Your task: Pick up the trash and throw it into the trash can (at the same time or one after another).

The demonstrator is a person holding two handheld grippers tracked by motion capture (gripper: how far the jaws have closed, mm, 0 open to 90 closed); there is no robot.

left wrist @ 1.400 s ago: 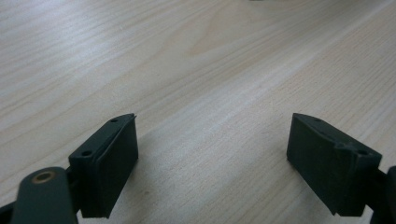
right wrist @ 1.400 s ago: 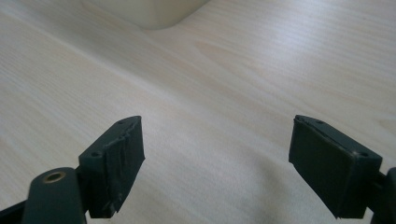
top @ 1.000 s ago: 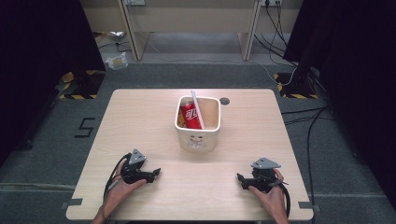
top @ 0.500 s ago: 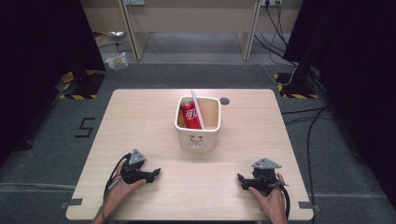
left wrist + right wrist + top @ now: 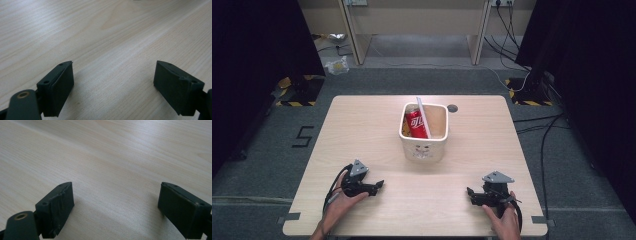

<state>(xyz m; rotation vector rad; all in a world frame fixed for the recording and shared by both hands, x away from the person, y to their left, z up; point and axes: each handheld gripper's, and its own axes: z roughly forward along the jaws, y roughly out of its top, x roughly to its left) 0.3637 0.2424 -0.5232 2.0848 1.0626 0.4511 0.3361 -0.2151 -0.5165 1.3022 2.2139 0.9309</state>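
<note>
Your left gripper [image 5: 377, 186] rests low on the table [image 5: 362, 125] at the near left, jaws spread wide with nothing between them. The left gripper view confirms it: two blunt black rubber-like blocks [image 5: 58, 87] with bare wood grain in the gap.

Move to the centre. The tub [image 5: 424, 147] stands upright, well apart from both grippers. It is a cream, round-cornered square container with a smooth glossy wall and a faint printed face on its near side. Inside it, a red can [image 5: 416, 123] leans against the left wall — cylindrical, metallic, white lettering — and a long white stick [image 5: 423, 116] slants across it, its top past the rim. A small dark round spot [image 5: 452, 108] sits on the table just beside the tub's far right corner.

Your right gripper [image 5: 473, 195] lies at the near right, jaws likewise wide apart and empty, over pale matte laminate.

Judged from this layout, handling has not begun — reaching and grasping the tub or its contents all remains.
</note>
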